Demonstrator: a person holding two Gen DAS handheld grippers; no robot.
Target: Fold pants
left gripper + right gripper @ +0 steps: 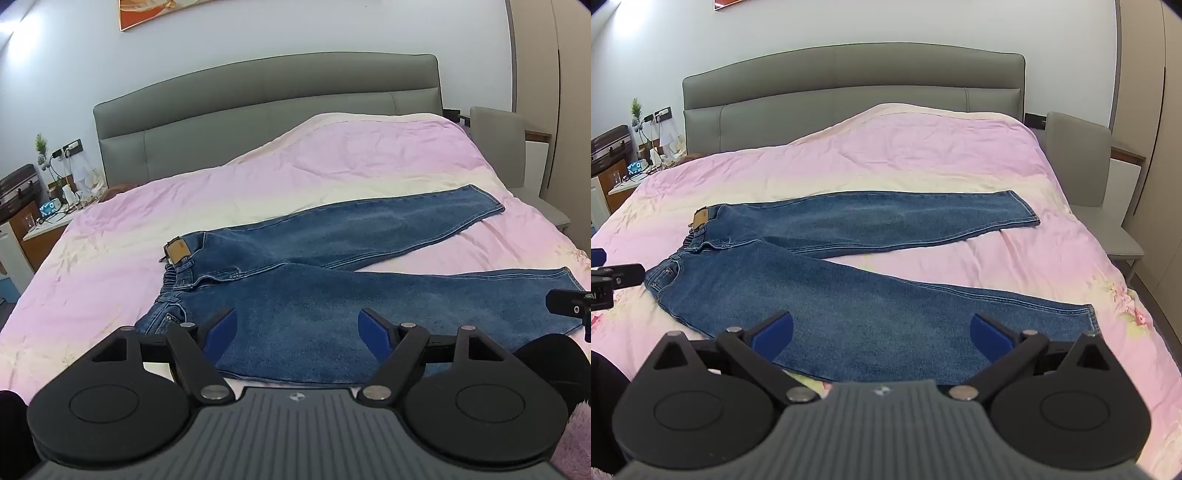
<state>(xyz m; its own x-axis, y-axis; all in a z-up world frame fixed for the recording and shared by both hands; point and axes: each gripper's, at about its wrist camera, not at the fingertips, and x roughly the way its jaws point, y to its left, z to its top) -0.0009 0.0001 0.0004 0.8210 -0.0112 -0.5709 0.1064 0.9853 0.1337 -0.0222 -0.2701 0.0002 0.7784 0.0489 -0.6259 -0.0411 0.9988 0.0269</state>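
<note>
Grippers, left [297, 328] and right [881, 334], gape over jeans [849, 295]

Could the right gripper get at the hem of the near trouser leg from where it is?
Probably yes. The right gripper stands open above the jeans, and the near leg's hem lies flat on the pink duvet off to its right, with nothing lying between them.

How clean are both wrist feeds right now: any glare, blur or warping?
Left wrist: sharp, evenly lit, glare top left; fisheye bows the headboard. Right wrist: equally sharp, jeans clearly textured, edges warped, corners dark.
</note>
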